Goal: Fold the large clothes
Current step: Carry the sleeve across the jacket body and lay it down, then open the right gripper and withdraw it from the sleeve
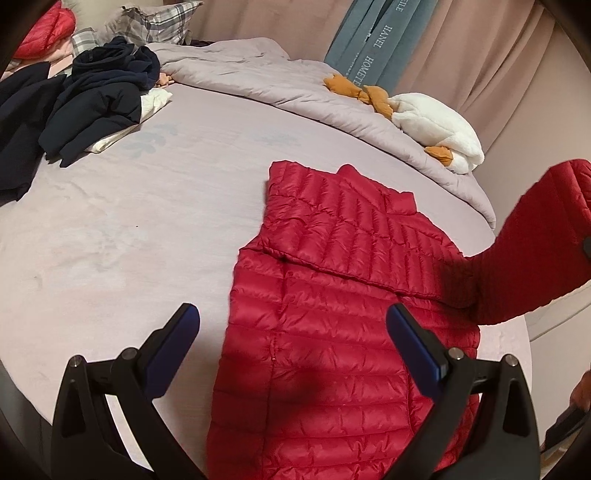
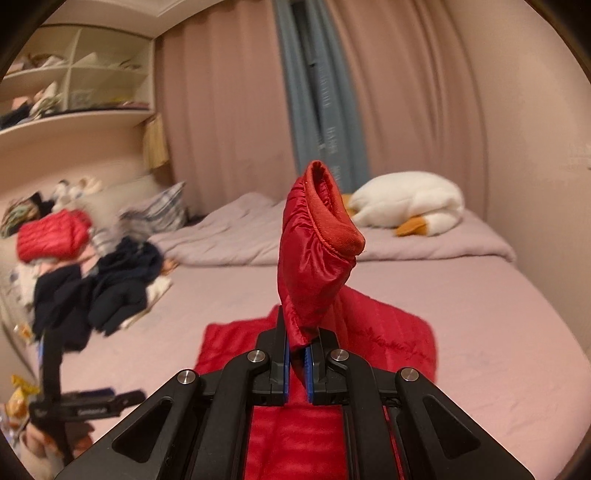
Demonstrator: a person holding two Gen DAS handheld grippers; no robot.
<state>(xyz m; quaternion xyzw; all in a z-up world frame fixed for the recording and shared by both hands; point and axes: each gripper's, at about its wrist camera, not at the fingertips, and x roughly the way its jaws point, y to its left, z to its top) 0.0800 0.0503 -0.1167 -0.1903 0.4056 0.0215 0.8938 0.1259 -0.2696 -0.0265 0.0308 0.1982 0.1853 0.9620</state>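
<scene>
A red quilted down jacket (image 1: 325, 332) lies flat on the lilac bed sheet (image 1: 129, 240), one sleeve folded across its chest. My left gripper (image 1: 291, 317) is open and empty, hovering above the jacket's lower left part. The other sleeve (image 1: 535, 240) is lifted off the bed at the right. In the right wrist view my right gripper (image 2: 297, 341) is shut on that red sleeve (image 2: 317, 251), whose cuff stands up above the fingers, with the jacket body (image 2: 388, 332) below. The left gripper (image 2: 74, 402) shows at the lower left there.
A pile of dark navy clothes (image 1: 88, 99) lies at the far left of the bed. A folded red garment (image 1: 48, 29) and plaid pillows (image 1: 159, 22) are behind it. A rumpled lilac duvet (image 1: 277, 81) and a white plush goose (image 1: 436, 125) lie at the far right.
</scene>
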